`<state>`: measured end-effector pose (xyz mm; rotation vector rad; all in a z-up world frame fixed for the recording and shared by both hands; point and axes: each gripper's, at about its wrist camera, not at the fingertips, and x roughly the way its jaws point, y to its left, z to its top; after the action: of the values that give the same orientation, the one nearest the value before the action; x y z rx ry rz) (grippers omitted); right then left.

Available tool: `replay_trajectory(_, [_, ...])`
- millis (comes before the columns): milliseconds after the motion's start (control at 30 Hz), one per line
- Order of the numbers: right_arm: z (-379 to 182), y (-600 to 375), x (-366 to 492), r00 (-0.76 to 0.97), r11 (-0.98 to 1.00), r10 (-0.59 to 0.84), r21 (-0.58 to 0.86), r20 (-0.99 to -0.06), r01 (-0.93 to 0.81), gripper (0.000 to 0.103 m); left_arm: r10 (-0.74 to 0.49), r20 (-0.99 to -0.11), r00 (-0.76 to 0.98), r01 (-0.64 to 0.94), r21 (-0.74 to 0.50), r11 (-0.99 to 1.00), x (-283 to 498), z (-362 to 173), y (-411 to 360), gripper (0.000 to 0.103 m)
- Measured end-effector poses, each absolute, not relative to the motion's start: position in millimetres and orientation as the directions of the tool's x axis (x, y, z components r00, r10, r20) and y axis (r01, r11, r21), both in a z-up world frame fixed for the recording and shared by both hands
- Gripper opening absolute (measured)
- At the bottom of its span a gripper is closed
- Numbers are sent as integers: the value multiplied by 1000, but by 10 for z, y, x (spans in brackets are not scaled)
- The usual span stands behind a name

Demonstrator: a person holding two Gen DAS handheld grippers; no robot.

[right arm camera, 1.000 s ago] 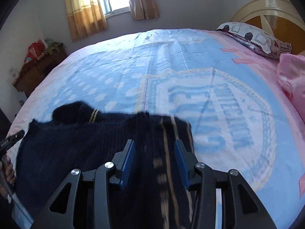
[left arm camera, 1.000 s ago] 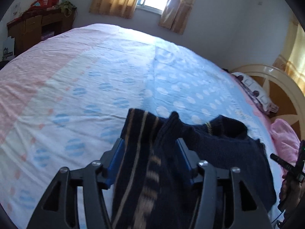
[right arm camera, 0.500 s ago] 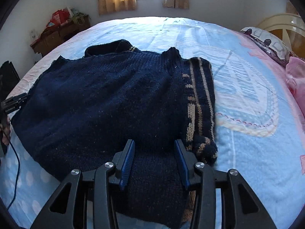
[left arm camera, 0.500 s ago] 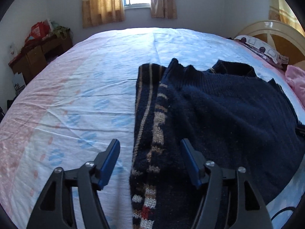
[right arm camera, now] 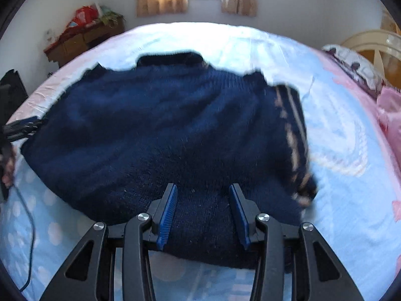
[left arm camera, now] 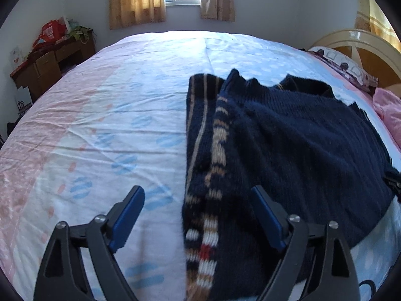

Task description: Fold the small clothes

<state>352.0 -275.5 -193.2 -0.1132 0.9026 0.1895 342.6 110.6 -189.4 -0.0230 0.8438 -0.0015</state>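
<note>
A dark navy knitted sweater (left arm camera: 300, 145) lies flat on the bed, with a striped tan, white and red sleeve (left arm camera: 213, 175) folded along its left edge. My left gripper (left arm camera: 198, 200) is open, its fingers on either side of the striped sleeve, above its lower part. In the right wrist view the same sweater (right arm camera: 163, 130) spreads across the bed, the striped sleeve (right arm camera: 293, 135) on its right. My right gripper (right arm camera: 203, 198) is open over the sweater's near hem, holding nothing.
The bed sheet (left arm camera: 100, 125) is pale blue and pink with dots. A pillow (left arm camera: 345, 67) and a cream headboard (left arm camera: 356, 42) are at the right. A wooden desk (left arm camera: 50, 60) stands at the left wall. A pink cloth (right arm camera: 391, 115) lies at the right edge.
Both grippers let go of the sweater and drew back from it. The sweater went from being held up to lying flat on the bed, and my left jaws opened wider.
</note>
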Motion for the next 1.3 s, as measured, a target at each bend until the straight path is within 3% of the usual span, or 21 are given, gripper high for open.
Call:
replay_trajectory(300, [-1955,-2831,3516,612,983,123,11,-781,-183,47,-35,-774,632,-12,-56,998,3325,-1984,1265,99])
replay_trajectory(400, [-1883,-2909,3500,627,986,139,46,-767,-163,47,-85,-762,642,-38,-142,989,3302,-2005,1417,99])
replay_trajectory(533, [-1718,-3203,3376,687,997,75,40,-722,-67,47,-78,-759,646,-38,-135,990,3292,-2005,1385,100])
replay_trajectory(700, [-1815,-3679,3315,658,985,120,171,-744,14,34,-82,-759,646,-32,-134,990,3302,-2016,1374,102])
replay_trajectory(800, [-1832,-3721,3251,658,970,201,242,-726,-29,34,-83,-756,649,-34,-138,990,3291,-2020,1396,102])
replay_trajectory(900, [-1874,-3629,3251,652,980,176,195,-737,-45,33,-71,-760,647,-34,-121,992,3298,-2022,1371,103])
replay_trajectory(933, [-1896,-3619,3263,647,981,173,190,-743,-44,30,-71,-760,646,-33,-121,992,3300,-2021,1370,103])
replay_trajectory(967, [-1919,-3612,3277,635,979,184,198,-751,-49,12,-73,-759,648,-34,-124,992,3296,-2019,1369,103])
replay_trajectory(1000, [-1919,-3607,3267,630,978,188,203,-753,-49,10,-75,-757,649,-35,-128,991,3293,-2016,1371,103])
replay_trajectory(1167, [-1790,-3811,3098,674,977,123,209,-728,48,7,-80,-744,663,-42,-144,989,3247,-2023,1368,103])
replay_trajectory(1233, [-1918,-3826,3138,625,975,149,220,-766,37,8,-60,-759,648,-44,-116,992,3288,-2040,1331,103])
replay_trajectory(1300, [-1950,-3720,3159,624,990,118,141,-772,-13,9,-41,-764,644,-41,-89,995,3309,-2038,1293,103])
